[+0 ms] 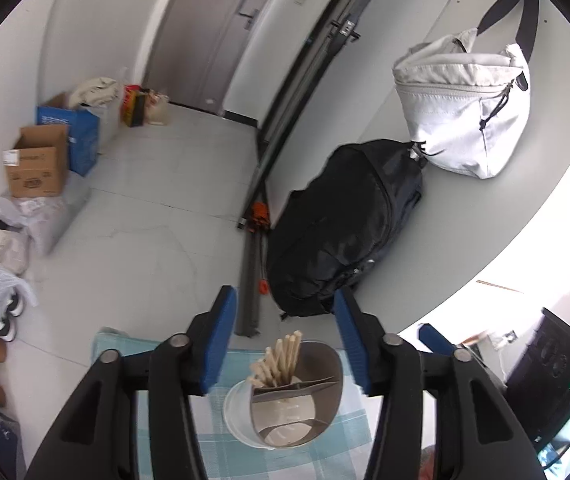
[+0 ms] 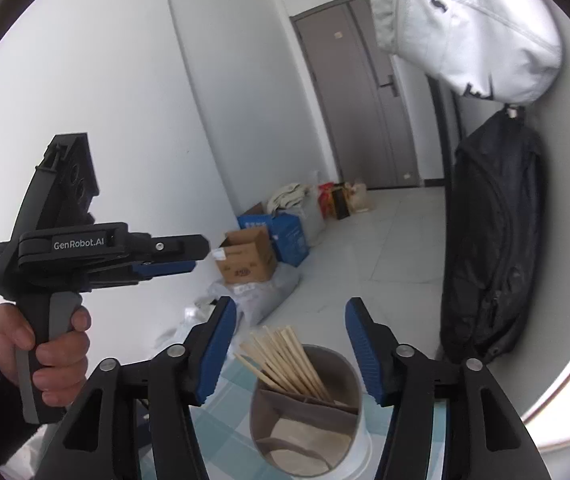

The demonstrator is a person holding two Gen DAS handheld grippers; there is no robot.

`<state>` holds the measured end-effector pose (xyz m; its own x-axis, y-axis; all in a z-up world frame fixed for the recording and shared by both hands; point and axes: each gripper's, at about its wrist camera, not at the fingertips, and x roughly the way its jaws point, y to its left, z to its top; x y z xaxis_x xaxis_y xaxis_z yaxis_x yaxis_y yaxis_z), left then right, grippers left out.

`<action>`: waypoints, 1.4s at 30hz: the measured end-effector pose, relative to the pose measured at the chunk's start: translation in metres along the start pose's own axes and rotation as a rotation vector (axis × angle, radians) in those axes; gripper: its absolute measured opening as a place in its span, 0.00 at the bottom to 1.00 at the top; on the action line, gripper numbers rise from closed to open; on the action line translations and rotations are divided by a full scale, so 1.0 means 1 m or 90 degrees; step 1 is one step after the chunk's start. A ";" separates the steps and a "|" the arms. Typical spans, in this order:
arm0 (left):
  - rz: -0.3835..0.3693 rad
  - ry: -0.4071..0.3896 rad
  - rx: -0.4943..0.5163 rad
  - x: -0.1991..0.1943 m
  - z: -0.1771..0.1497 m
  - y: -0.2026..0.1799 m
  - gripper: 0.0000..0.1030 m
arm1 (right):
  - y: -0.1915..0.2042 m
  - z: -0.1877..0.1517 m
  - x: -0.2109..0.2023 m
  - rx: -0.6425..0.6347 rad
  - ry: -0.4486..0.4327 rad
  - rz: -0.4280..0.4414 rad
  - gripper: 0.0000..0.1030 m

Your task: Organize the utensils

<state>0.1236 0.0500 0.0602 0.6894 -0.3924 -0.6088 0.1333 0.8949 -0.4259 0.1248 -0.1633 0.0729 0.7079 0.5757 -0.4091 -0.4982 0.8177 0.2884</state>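
A grey utensil holder with inner dividers [image 1: 301,412] [image 2: 309,424] stands on a blue-and-white checked cloth [image 1: 325,440]. Several wooden chopsticks [image 1: 281,360] [image 2: 281,360] stand bunched in one of its compartments; the other compartments look empty. My left gripper [image 1: 285,312] is open and empty, above and behind the holder. My right gripper [image 2: 291,316] is open and empty, straddling the chopstick tops from above. The left gripper also shows in the right wrist view [image 2: 189,256], held in a hand at the left, apart from the holder.
A black backpack [image 1: 345,232] and a light grey bag [image 1: 469,108] hang on the wall at the right. Cardboard boxes [image 1: 41,164], plastic bags and shoes [image 1: 1,320] line the floor at the left. A black device [image 1: 549,376] sits at the right.
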 end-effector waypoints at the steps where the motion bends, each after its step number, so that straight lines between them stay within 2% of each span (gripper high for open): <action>1: 0.024 -0.006 0.001 -0.003 -0.001 -0.002 0.59 | 0.000 0.000 -0.005 0.010 -0.005 -0.005 0.69; 2: 0.029 -0.014 0.001 -0.006 -0.003 -0.003 0.61 | 0.001 -0.001 -0.010 0.018 -0.010 -0.008 0.74; 4: 0.043 -0.031 0.004 -0.015 -0.007 -0.006 0.61 | 0.004 -0.002 -0.019 0.018 -0.018 -0.011 0.75; 6: 0.056 -0.037 0.017 -0.021 -0.011 -0.010 0.61 | 0.012 -0.004 -0.030 0.007 -0.027 -0.018 0.81; 11: 0.081 -0.055 0.039 -0.039 -0.024 -0.020 0.63 | 0.035 -0.007 -0.054 -0.030 -0.055 -0.028 0.88; 13: 0.087 -0.064 0.048 -0.047 -0.029 -0.025 0.66 | 0.041 -0.010 -0.064 -0.032 -0.067 -0.034 0.92; 15: 0.090 -0.073 0.055 -0.054 -0.034 -0.029 0.73 | 0.046 -0.011 -0.072 -0.034 -0.078 -0.040 0.93; 17: 0.093 -0.087 0.061 -0.060 -0.038 -0.033 0.75 | 0.051 -0.013 -0.082 -0.037 -0.086 -0.047 0.95; 26: 0.111 -0.117 0.102 -0.081 -0.063 -0.045 0.76 | 0.071 -0.031 -0.120 -0.051 -0.126 -0.076 1.00; 29: 0.118 -0.131 0.108 -0.086 -0.073 -0.046 0.84 | 0.072 -0.039 -0.124 -0.052 -0.130 -0.085 1.00; 42: 0.144 -0.182 0.118 -0.096 -0.119 -0.031 0.85 | 0.062 -0.083 -0.135 -0.053 -0.147 -0.105 1.00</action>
<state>-0.0310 0.0350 0.0523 0.8829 -0.1291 -0.4515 0.0632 0.9854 -0.1581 -0.0426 -0.1905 0.0743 0.8731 0.4276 -0.2341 -0.3998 0.9029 0.1582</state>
